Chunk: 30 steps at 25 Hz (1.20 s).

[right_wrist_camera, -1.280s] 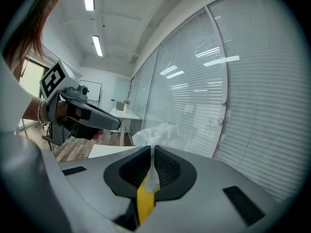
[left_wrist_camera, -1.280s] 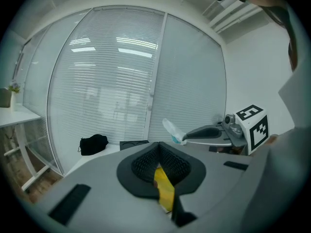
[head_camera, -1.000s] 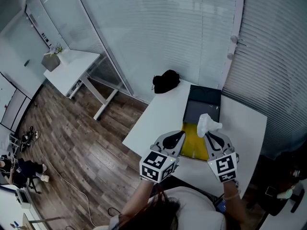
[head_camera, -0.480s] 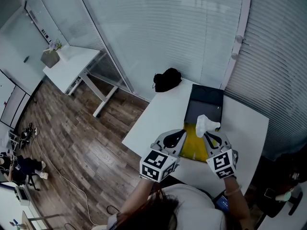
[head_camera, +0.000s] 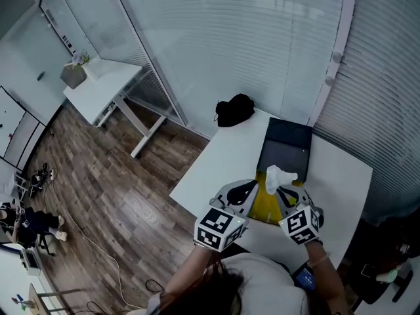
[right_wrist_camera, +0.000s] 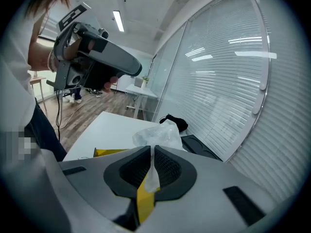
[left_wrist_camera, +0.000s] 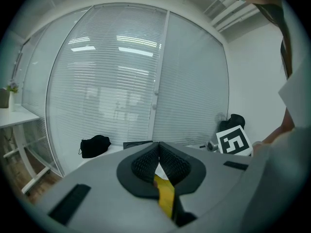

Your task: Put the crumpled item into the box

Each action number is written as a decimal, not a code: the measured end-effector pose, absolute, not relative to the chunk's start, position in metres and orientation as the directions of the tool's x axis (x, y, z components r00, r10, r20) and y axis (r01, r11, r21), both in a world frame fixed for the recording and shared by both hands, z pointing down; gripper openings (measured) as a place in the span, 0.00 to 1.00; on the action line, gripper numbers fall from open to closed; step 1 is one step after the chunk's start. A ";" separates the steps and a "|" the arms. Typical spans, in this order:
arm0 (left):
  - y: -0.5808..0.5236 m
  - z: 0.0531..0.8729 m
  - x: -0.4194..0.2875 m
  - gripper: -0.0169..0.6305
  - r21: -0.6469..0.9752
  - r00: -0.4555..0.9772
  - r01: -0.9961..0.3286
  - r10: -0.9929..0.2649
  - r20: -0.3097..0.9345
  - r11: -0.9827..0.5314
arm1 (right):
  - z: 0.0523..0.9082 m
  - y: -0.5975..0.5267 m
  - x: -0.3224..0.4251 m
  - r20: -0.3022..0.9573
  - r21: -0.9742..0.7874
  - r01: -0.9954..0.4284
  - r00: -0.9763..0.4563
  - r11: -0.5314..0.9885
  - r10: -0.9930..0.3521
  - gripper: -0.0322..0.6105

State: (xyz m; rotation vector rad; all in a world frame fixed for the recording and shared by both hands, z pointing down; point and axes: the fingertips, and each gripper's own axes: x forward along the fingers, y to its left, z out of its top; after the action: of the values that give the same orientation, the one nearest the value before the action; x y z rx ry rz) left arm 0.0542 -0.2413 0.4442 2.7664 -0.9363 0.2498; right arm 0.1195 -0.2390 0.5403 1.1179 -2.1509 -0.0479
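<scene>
Crumpled item [head_camera: 279, 176] is pinched by its tail in R gripper [head_camera: 284, 192], jaws closed on it, and held approx. over box [head_camera: 264, 205], prob. for dropping in. L gripper [head_camera: 245, 190] is seen closed w/ nothing in it.

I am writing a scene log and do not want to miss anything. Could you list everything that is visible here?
table: one, white, under both grippers
box: one, yellow, on the table's near part
dark flat piece: one, black, just behind the box; perhaps its lid
crumpled plastic: one, whitish, above the box
bag: one, black, table's far corner
desk: one, white, far left
potted plant: one, small, on the desk
floor: brown wood, left
blinds: white, along the walls
left gripper: grey, jaws together, at the box's left edge
right gripper: grey, shut on the crumpled plastic
</scene>
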 end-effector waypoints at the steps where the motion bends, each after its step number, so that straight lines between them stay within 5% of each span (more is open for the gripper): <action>1: -0.242 0.445 0.054 0.05 0.144 0.784 -0.614 -0.578 0.227 -0.776 | 0.544 -0.239 0.118 0.576 0.330 -0.699 -0.383 0.634 -0.722 0.12; 30: -0.250 0.461 0.049 0.05 0.184 0.762 -0.642 -0.592 0.263 -0.745 | 0.652 -0.249 0.105 0.773 0.301 -0.541 -0.344 0.786 -0.533 0.12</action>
State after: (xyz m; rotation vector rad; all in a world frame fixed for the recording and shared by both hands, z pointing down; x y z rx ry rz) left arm 0.0485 -0.2501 0.4610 2.6963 -0.9627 0.2733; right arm 0.1048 -0.2486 0.6516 0.8023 -2.0092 0.0105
